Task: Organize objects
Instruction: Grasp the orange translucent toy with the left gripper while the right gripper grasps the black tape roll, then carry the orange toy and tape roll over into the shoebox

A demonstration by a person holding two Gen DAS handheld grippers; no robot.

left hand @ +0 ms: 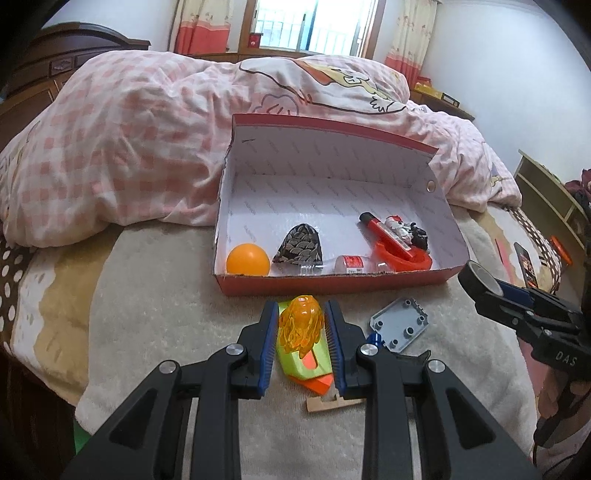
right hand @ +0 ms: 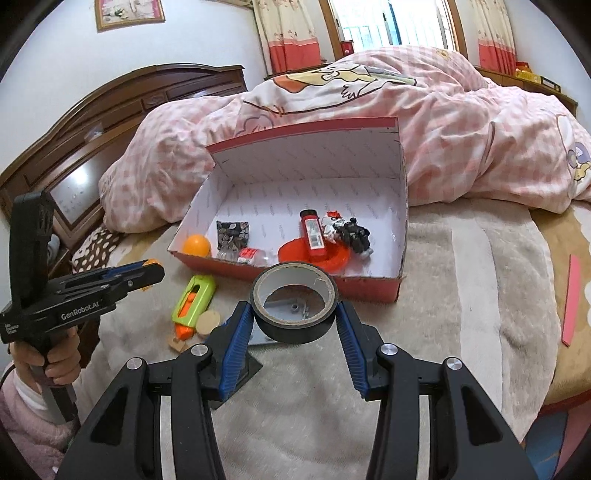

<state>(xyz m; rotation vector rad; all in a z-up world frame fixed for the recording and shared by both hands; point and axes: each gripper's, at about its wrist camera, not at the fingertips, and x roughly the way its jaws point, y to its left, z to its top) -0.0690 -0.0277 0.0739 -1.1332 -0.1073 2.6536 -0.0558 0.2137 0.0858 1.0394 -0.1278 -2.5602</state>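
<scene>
Your left gripper [left hand: 301, 325] pinched the translucent orange piece [left hand: 301, 326], apparently lifted off the blanket [left hand: 147, 332]; your right gripper [right hand: 294, 321] clamped the black tape roll [right hand: 294, 306].

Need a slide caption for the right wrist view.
Right claw grips black tape roll before the red box on the bed.

place: you're in a home bedroom, pretty clearly
bed: carved wooden headboard [right hand: 110, 110], pink checked duvet [left hand: 129, 147] piled up
window: curtains [right hand: 288, 33] with red hems
wall: framed picture [right hand: 129, 13]
vibe: lived-in, not a lab
</scene>
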